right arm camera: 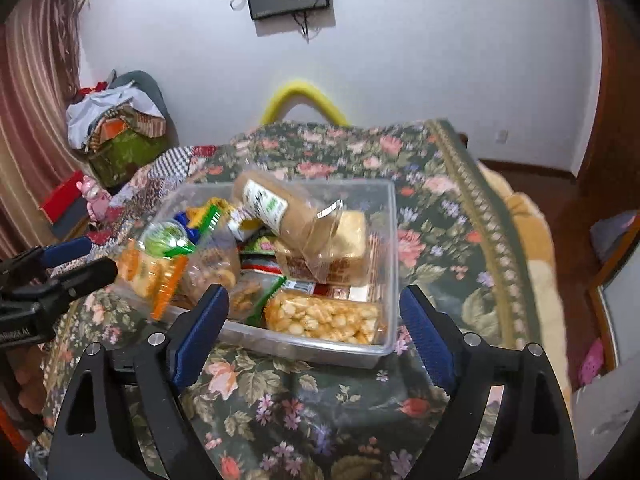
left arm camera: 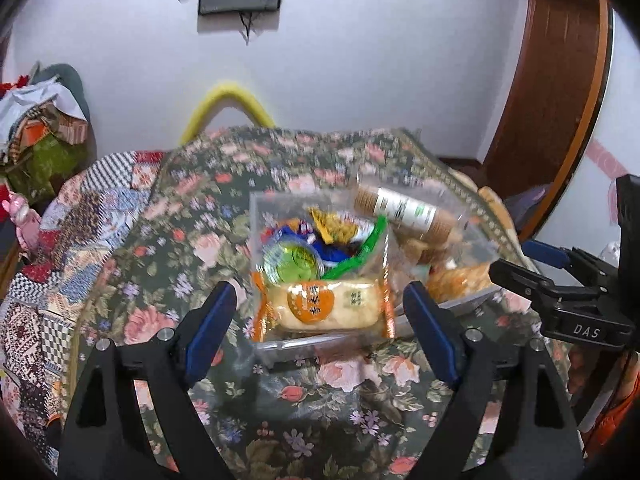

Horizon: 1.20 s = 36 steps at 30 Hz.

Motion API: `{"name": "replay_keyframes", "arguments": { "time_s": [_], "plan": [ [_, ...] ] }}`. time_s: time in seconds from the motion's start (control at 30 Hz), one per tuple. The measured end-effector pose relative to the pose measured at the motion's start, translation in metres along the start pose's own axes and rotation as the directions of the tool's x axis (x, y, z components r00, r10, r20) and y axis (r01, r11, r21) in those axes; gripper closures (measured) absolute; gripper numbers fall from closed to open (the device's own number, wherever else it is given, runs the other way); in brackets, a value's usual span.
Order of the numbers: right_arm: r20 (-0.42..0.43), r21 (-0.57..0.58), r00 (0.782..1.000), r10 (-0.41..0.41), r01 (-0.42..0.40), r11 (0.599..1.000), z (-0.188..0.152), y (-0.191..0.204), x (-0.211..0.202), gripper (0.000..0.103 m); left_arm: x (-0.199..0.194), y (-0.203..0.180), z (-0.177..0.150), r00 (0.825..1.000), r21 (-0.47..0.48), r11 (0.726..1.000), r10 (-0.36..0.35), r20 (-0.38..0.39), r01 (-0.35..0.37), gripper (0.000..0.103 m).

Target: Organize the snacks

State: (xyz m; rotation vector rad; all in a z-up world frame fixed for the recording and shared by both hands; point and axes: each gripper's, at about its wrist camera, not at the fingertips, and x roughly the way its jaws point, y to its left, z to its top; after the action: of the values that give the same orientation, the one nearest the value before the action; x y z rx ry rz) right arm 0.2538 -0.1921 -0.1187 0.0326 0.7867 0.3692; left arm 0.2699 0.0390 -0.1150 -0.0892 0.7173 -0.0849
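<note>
With both tools gaping empty, our left tool point(left arm camera: 318, 320) should close gently on the orange-wrapped rice cracker point(left arm camera: 320, 306) overhanging the clear bin's point(right arm camera: 390, 240) 9 o'clock rim, while our right tool point(right arm camera: 314, 322) steadies it.

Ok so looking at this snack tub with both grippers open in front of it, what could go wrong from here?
The round cracker sleeve lies tilted on top of the pile, above the clear tub rim; a nudge could roll it out. The orange-striped rice cracker pack sits on the tub's left edge and might slide onto the floral cloth. The wrappers are crinkly and overlapping, so a grip may catch two.
</note>
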Motion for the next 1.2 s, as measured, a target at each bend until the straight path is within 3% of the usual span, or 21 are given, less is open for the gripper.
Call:
{"name": "replay_keyframes", "arguments": {
  "time_s": [0.2, 0.53, 0.67, 0.73, 0.87, 1.2],
  "plan": [
    [0.135, 0.003, 0.991, 0.024, -0.024, 1.000, 0.011, 0.010, -0.068, 0.017, -0.069, -0.011, 0.011, 0.989, 0.000, 1.000, -0.007, 0.146, 0.007, 0.017],
    [0.358, -0.058, 0.932, 0.066, -0.048, 0.997, 0.003, 0.052, -0.189, 0.014, -0.193, -0.050, -0.001, 0.928, 0.042, 0.999, -0.022, 0.372, 0.007, 0.017],
    [0.398, -0.081, 0.915, 0.073, -0.044, 0.996, -0.010, 0.064, -0.214, 0.009, -0.224, -0.063, -0.016, 0.908, 0.052, 0.999, -0.031, 0.417, 0.010, 0.010],
    [0.414, -0.087, 0.908, 0.065, -0.031, 0.996, -0.018, 0.069, -0.224, 0.001, -0.236, -0.067, -0.023, 0.899, 0.054, 0.998, -0.035, 0.436, 0.012, 0.005],
    [0.436, -0.077, 0.898, 0.053, -0.021, 0.997, -0.030, 0.070, -0.235, 0.000, -0.255, -0.069, -0.035, 0.884, 0.046, 0.999, -0.035, 0.466, 0.015, 0.001],
    [0.438, -0.072, 0.897, 0.058, -0.029, 0.997, -0.041, 0.072, -0.239, 0.000, -0.263, -0.067, -0.048, 0.886, 0.018, 1.000, -0.019, 0.463, 0.012, 0.000]
  ]
}}
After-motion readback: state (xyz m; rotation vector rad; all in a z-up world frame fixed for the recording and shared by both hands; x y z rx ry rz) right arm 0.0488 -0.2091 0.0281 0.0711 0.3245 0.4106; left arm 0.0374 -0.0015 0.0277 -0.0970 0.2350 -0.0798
